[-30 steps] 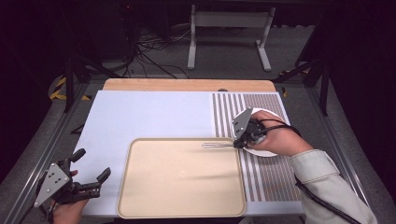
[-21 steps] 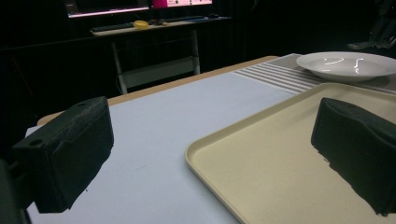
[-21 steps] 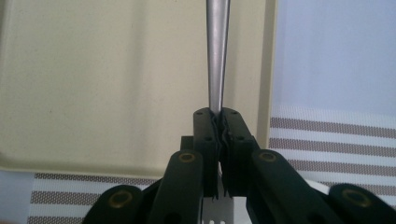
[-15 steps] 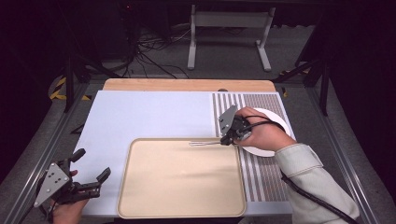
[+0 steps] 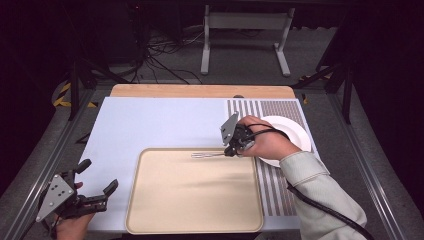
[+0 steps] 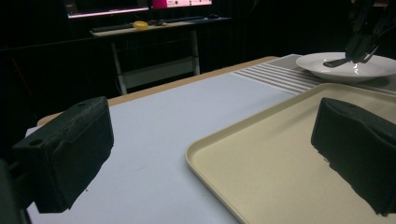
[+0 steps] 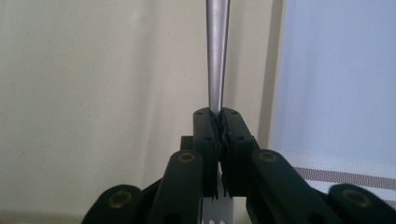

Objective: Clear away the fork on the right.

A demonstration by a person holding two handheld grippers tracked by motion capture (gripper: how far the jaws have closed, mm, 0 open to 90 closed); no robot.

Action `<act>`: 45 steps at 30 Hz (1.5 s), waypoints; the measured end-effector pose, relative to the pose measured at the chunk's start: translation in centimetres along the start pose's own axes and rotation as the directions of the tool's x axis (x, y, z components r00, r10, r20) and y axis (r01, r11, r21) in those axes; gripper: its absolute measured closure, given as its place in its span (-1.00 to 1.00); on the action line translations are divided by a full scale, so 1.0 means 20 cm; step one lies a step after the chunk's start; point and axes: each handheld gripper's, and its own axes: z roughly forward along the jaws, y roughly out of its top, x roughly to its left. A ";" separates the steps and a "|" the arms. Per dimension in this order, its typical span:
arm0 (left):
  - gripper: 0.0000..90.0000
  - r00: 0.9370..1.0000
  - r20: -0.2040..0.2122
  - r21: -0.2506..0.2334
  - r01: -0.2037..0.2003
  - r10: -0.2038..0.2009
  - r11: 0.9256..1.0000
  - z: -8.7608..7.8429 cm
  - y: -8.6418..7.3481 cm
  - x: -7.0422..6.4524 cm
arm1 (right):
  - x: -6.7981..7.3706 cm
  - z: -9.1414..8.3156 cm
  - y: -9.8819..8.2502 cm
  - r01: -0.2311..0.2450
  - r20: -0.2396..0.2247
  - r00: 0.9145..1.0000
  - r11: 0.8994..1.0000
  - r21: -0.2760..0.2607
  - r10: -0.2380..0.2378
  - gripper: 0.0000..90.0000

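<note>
My right gripper [image 5: 231, 150] is shut on a silver fork [image 5: 207, 155] and holds it level just above the far right corner of the beige tray [image 5: 195, 220]. In the right gripper view the jaws [image 7: 219, 126] pinch the fork [image 7: 217, 56] near its neck. Its handle runs away over the tray [image 7: 93, 70] and its tines show below the pads. My left gripper [image 5: 98, 175] rests open with nothing in it at the near left, beside the tray's left rim [image 6: 210, 163]. A white plate [image 5: 292, 131] sits just right of the right hand.
The tray lies on a pale blue mat [image 5: 160, 125], with a grey striped mat [image 5: 270, 107] under the plate [image 6: 345, 70]. A wooden table edge [image 5: 200, 91] runs along the back. Frame legs and cables stand on the floor beyond.
The right hand has carried the fork leftward from beside the plate over the striped mat to the tray's far right corner. The left gripper has stayed put.
</note>
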 end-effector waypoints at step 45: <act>-1.00 1.000 0.004 0.002 -0.001 0.001 1.000 0.00 0.00 0.00 | -0.03 0.34 -0.05 -0.027 -0.143 0.989 0.996 0.086 0.039 0.92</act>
